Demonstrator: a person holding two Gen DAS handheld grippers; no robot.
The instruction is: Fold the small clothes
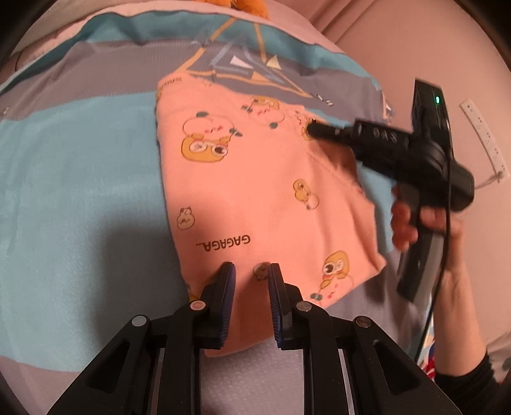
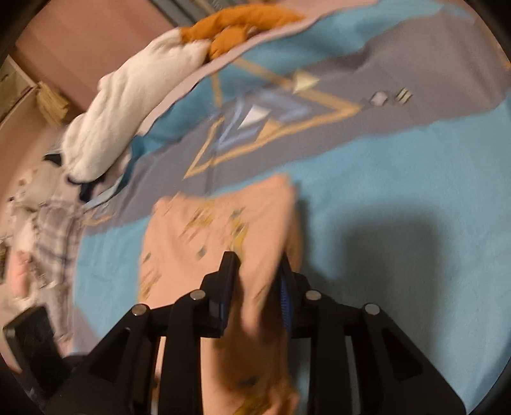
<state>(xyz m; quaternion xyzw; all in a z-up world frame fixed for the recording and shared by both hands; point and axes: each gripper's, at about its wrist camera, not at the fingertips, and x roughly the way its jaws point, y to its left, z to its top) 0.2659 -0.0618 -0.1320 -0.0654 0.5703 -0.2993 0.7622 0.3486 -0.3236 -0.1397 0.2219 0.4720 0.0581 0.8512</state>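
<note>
A pink child's garment (image 1: 255,178) printed with yellow cartoon ducks lies partly folded on the bed cover (image 1: 80,178). My left gripper (image 1: 250,271) is at its near hem, shut on a pinch of the pink cloth that runs up between the fingers. My right gripper (image 1: 314,130), held by a hand (image 1: 405,220), comes in from the right with its tips down on the garment's far right part. In the blurred right wrist view a fold of the garment (image 2: 223,223) passes between the right gripper's (image 2: 258,268) jaws, which stand apart around it.
The cover is patterned in blue and grey with gold triangles (image 2: 255,121). A white cloth bundle (image 2: 127,102), an orange plush toy (image 2: 242,22) and a pile of checked clothes (image 2: 48,236) lie along the bed's edge. A power strip (image 1: 485,137) hangs on the pink wall.
</note>
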